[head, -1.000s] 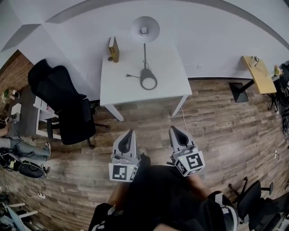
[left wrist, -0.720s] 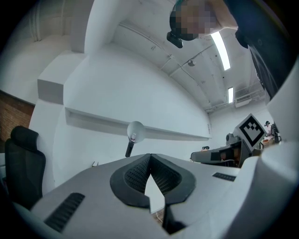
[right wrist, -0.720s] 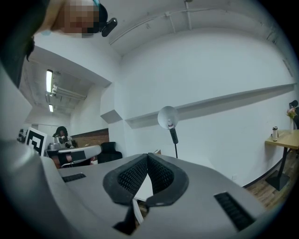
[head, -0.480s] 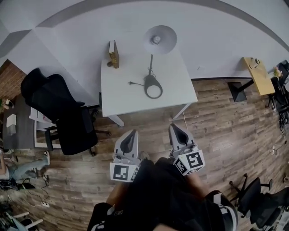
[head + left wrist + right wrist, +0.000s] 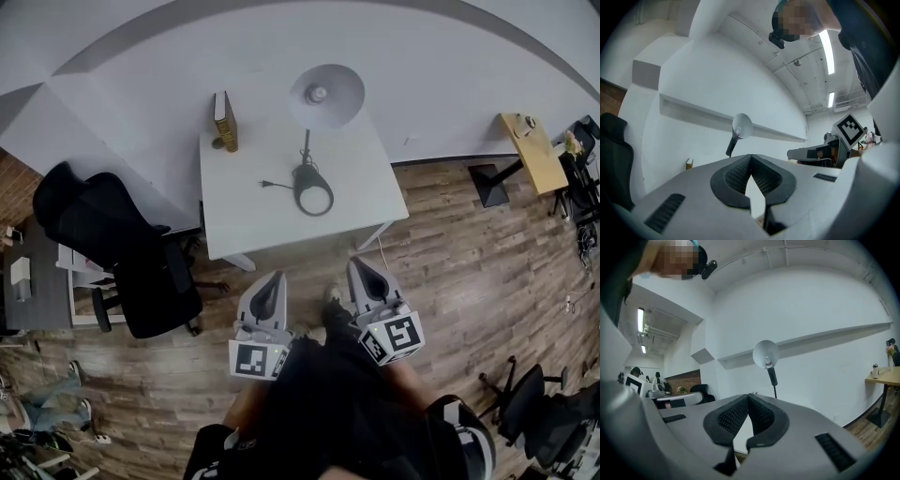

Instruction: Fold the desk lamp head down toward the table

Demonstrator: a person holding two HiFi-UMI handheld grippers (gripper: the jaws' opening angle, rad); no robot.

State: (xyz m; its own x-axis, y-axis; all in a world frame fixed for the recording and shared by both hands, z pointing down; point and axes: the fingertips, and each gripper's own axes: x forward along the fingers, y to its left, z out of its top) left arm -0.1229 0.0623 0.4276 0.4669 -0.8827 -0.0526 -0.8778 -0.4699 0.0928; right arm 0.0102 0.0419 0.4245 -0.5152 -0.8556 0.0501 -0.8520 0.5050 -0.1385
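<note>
A desk lamp stands on a white table (image 5: 356,202). Its round white head (image 5: 326,96) is raised on a thin dark stem above a dark ring base (image 5: 313,197), and a short cord runs left from the base. The lamp head (image 5: 741,125) also shows in the left gripper view, and the same head (image 5: 765,354) in the right gripper view. My left gripper (image 5: 268,283) and right gripper (image 5: 363,273) are held side by side over the wooden floor, short of the table's near edge. Both are shut with nothing between the jaws.
A book (image 5: 224,118) stands upright at the table's far left corner. A black office chair (image 5: 122,246) is left of the table. A small yellow side table (image 5: 534,153) stands at the right, and another chair (image 5: 539,417) at the lower right. White wall lies behind the table.
The view has moved toward the table, which now sits nearer and lower in the head view. Both grippers stay shut, side by side.
</note>
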